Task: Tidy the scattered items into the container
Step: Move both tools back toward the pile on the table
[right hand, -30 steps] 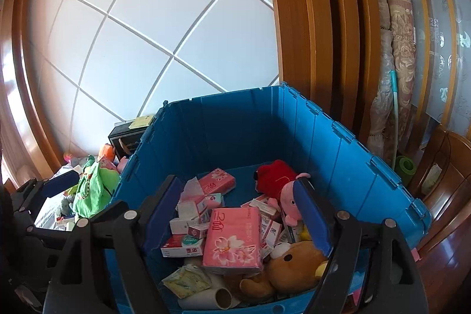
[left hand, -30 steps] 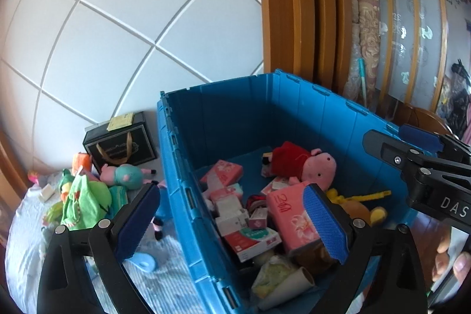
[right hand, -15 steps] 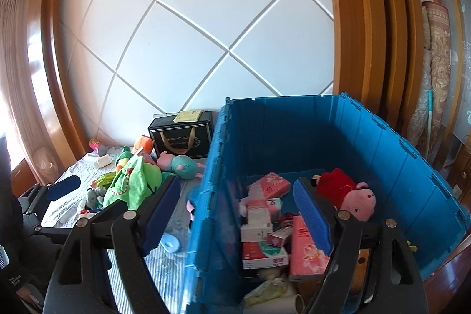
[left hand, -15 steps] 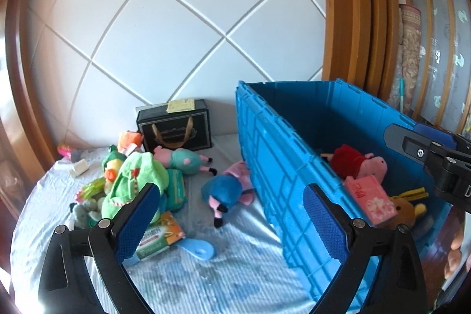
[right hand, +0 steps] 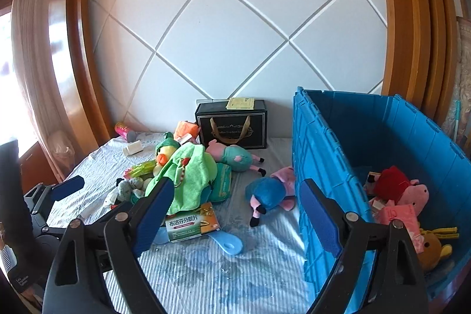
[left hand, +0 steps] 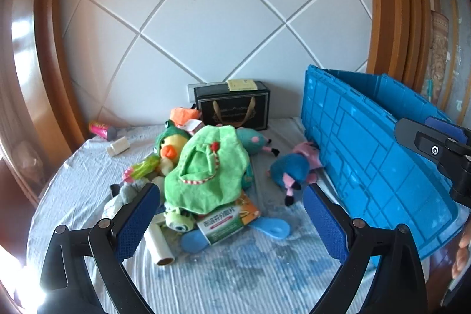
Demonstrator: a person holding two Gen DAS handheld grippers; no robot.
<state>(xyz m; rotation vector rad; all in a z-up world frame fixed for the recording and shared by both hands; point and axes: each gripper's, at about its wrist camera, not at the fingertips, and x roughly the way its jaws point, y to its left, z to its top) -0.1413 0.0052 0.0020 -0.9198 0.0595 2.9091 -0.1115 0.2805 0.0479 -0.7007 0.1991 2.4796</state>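
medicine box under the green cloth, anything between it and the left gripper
Partly. The left gripper is open and empty, and the medicine box's front label faces it uncovered. But the green plush cloth drapes over the box's back edge, and a blue scoop lies against it.

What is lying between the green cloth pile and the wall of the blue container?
A blue plush pig lies on the sheet between the green cloth and the blue container, its pink head against the wall; the right wrist view shows it best.

Bright daylight enters from the left, glaring on the wooden frame (right hand: pixel 63 55). Both views are sharp. Fisheye distortion bends the edges, with dark corners.
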